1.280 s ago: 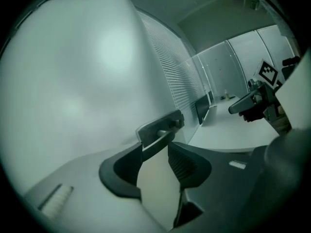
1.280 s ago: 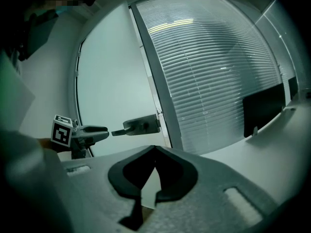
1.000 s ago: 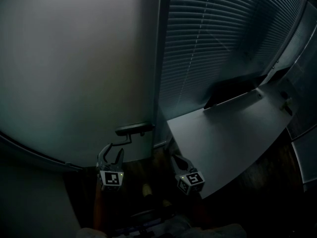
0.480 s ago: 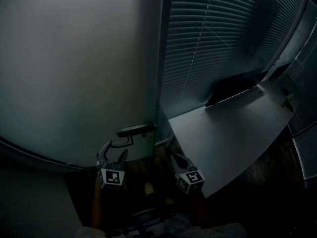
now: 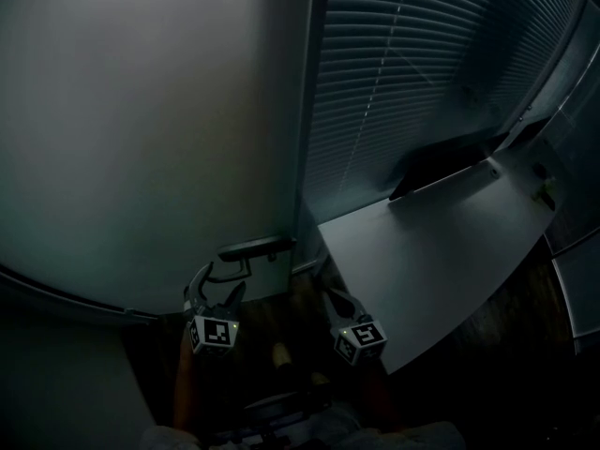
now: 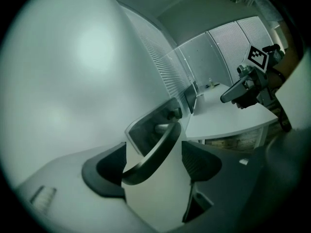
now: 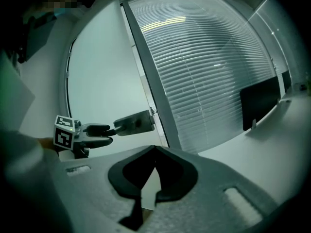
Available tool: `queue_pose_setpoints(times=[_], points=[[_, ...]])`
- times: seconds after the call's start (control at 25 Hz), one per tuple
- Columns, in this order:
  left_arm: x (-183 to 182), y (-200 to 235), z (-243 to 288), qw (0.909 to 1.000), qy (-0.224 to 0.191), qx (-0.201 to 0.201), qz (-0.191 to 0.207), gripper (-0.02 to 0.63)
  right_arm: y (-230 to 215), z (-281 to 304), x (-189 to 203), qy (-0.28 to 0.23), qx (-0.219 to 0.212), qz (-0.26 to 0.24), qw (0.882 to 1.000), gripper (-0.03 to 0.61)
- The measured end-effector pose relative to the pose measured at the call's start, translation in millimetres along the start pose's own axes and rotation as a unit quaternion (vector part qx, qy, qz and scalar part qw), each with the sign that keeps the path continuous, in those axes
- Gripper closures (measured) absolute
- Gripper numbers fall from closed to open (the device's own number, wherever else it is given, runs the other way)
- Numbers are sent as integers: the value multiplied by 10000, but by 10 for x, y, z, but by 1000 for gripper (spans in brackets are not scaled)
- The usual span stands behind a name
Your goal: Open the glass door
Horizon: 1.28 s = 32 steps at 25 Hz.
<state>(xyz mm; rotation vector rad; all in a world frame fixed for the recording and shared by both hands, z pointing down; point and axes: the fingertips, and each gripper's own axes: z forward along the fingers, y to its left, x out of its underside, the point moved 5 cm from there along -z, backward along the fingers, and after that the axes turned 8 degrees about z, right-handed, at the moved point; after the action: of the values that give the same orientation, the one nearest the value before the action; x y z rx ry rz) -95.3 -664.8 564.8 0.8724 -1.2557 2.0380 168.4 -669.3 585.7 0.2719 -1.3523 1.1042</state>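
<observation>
**Handle (image 6: 154, 149) loose between widening left jaws**

The dark lever sticks out roughly level near the right edge of the frosted glass door (image 5: 141, 139). It sits just beside the upright frame (image 5: 307, 111) that separates the door from the blinds (image 5: 422, 73). From here the door looks closed, in line with that frame.

Your left gripper (image 5: 216, 287) is lined up with the lever, whose free end lies between the jaws. The jaws are opening and stand wide apart. Neither pad presses on the lever, so you hold nothing. Working at the free end makes sense, since that is probably where a push down gets the most leverage.

Your right gripper (image 5: 330, 300) hangs just to the right, jaws closed together and empty. It looks parked out of the way so the left can work alone. It sits near the corner of the pale desk (image 5: 441, 251), and a dark monitor (image 5: 441, 162) stands at the desk's far edge against the blinds.
</observation>
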Motion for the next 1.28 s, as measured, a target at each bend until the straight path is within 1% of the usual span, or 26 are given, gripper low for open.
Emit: queue_pose_setpoints(times=[0.08, 0.16, 0.36, 0.48, 0.84, 0.92, 1.12, 1.28], points=[[6, -3, 10, 10000, 26, -33, 69, 253, -21, 3, -7, -11, 29, 59, 10000, 577], [16, -10, 17, 9997, 70, -51, 222, 253, -39, 5, -12, -3, 61, 97, 9999, 577], [20, 16, 33, 9985, 177, -126, 498, 255, -33, 40, -9, 35, 31, 107, 9999, 577], [18, 38, 44, 9981, 205, -190, 551, 290, -26, 61, 10, 76, 27, 143, 9999, 577], [-9, 0, 8, 9962, 429, -162, 744, 357, -56, 20, 26, 61, 25, 191, 9998, 577], [-7, -24, -2, 9949, 498, -193, 854, 384, -44, 7, 28, 62, 11, 199, 9998, 577], [-6, -57, -7, 9899, 646, -250, 1239, 411, -36, -17, 62, -27, -36, 176, 9998, 577], [-28, -70, -27, 9851, 799, -217, 1509, 424, -4, -85, 37, -61, -36, 189, 9998, 577]])
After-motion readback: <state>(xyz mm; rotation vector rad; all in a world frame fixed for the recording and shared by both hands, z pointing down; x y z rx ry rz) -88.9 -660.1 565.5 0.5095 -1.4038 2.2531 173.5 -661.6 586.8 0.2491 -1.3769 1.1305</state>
